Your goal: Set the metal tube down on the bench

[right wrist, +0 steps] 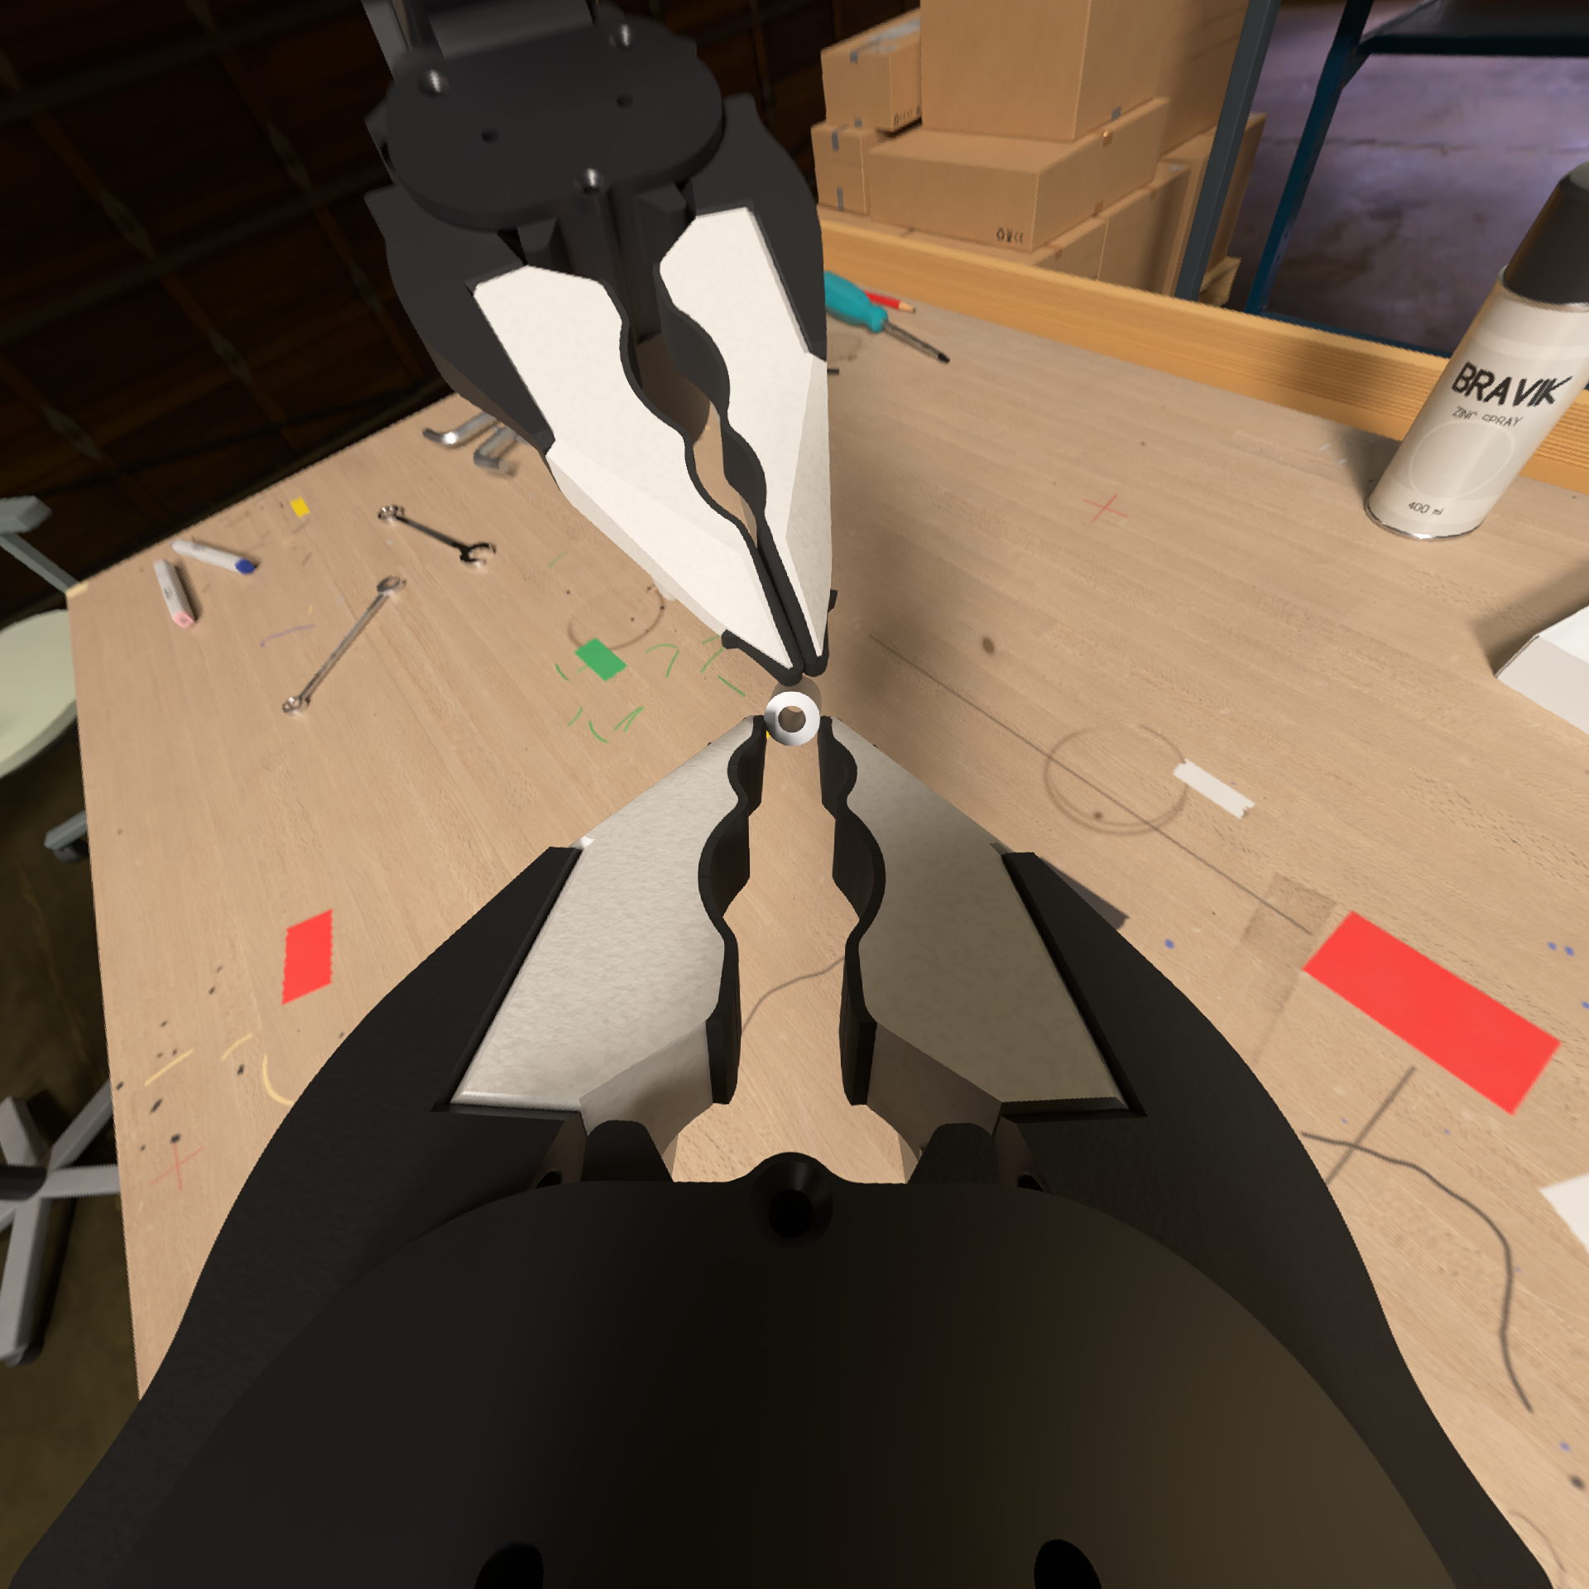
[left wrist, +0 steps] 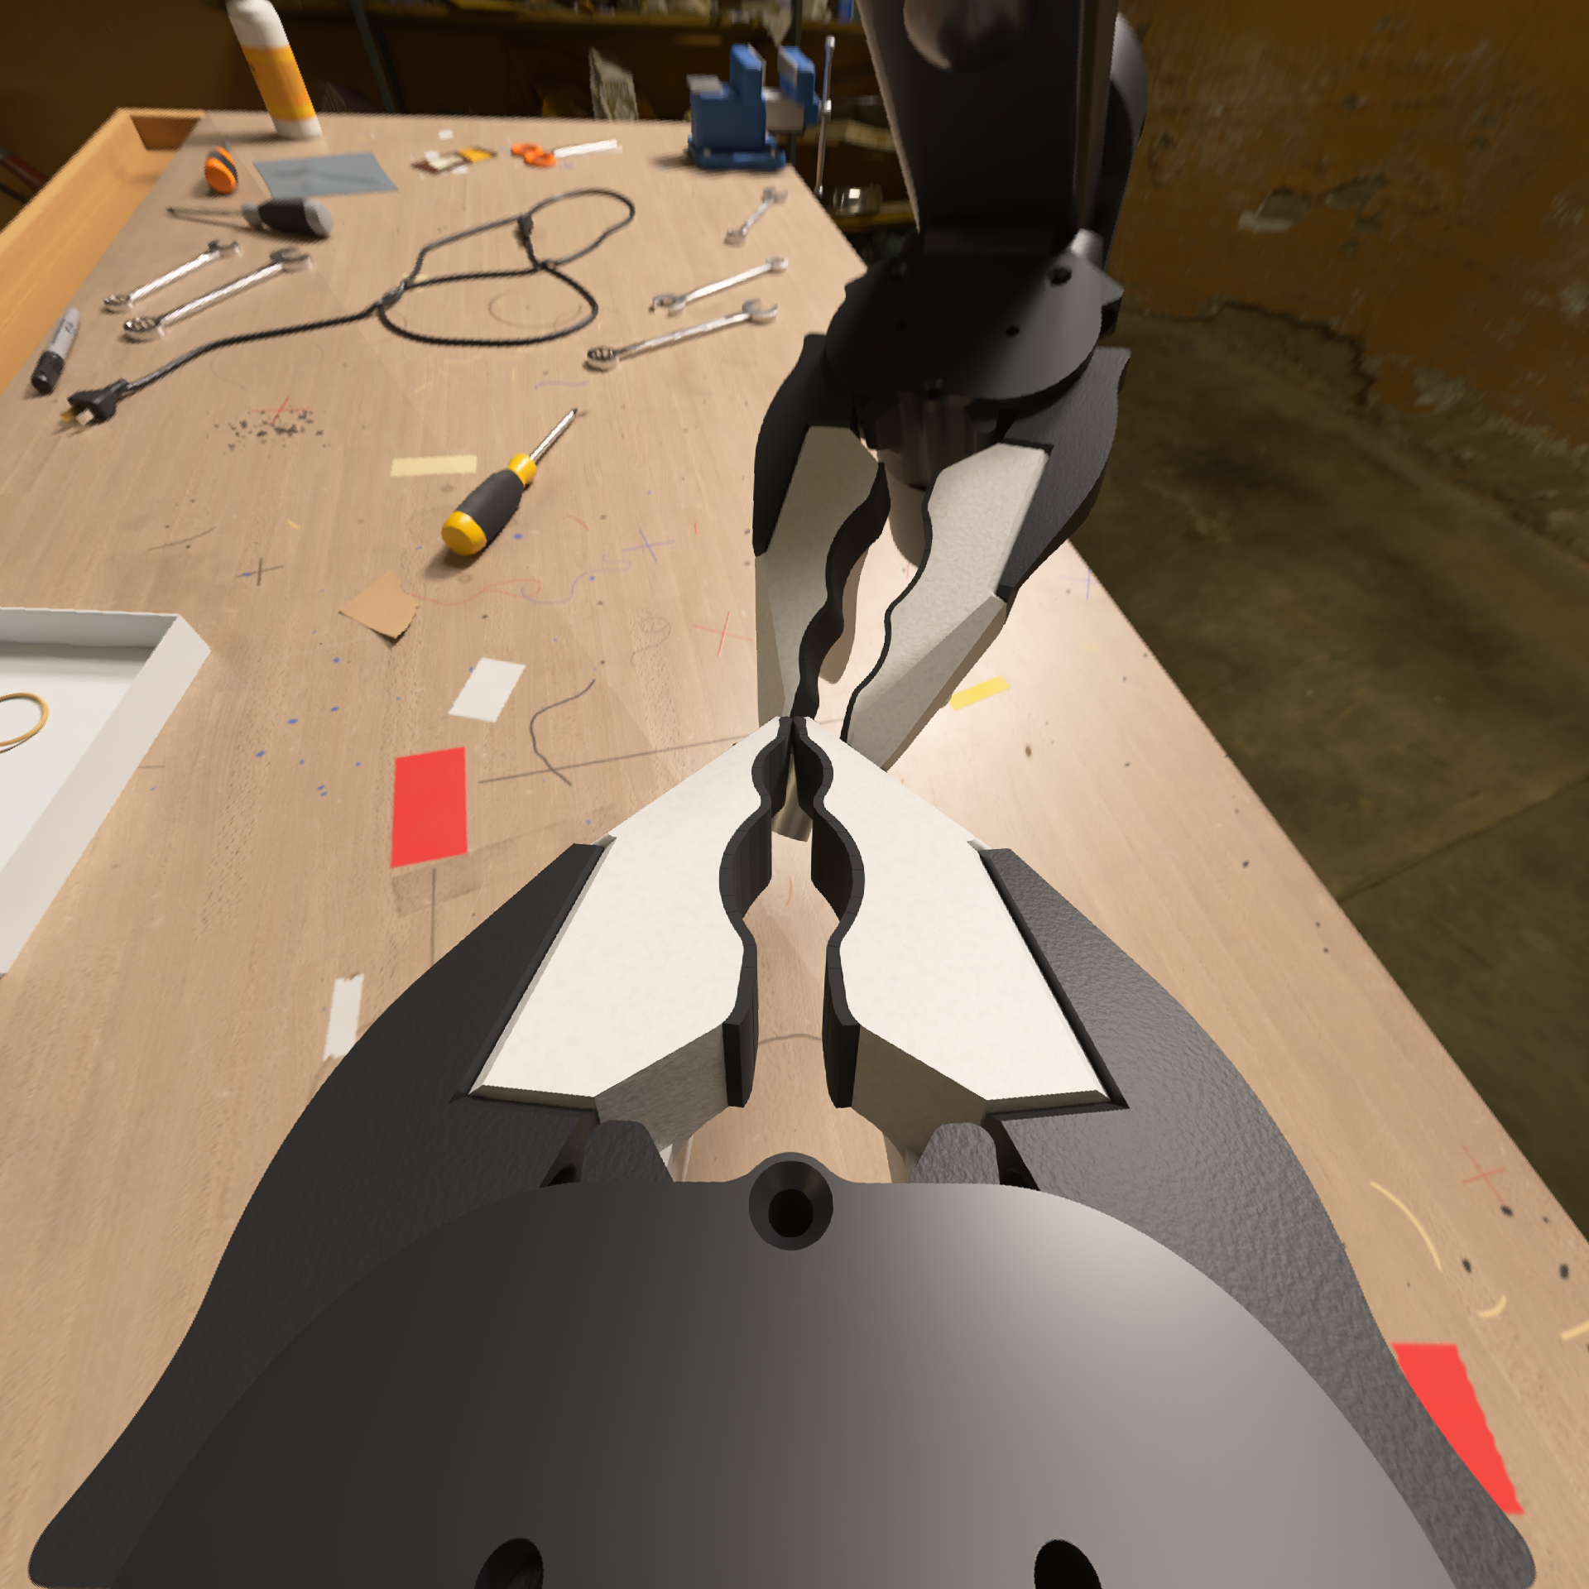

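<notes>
The metal tube [right wrist: 791, 718] shows end-on as a small pale ring between my right gripper's [right wrist: 791, 735] fingertips, which are shut on it above the wooden bench [right wrist: 1032, 602]. In the left wrist view a short stretch of the tube [left wrist: 793, 817] shows through the gap under my left gripper [left wrist: 791, 731], which is shut with its tips together, right over the tube. The right gripper [left wrist: 825, 722] comes down from the upper right to meet it tip to tip. In the right wrist view the left gripper [right wrist: 804, 666] is just beyond the tube.
A yellow-and-black screwdriver [left wrist: 503, 503], several wrenches [left wrist: 679, 335], a black cable [left wrist: 481, 284] and a blue vise [left wrist: 748, 112] lie farther along the bench. A white tray [left wrist: 86, 705] sits at left. A spray can [right wrist: 1496, 378] and cardboard boxes [right wrist: 1015, 129] stand at right.
</notes>
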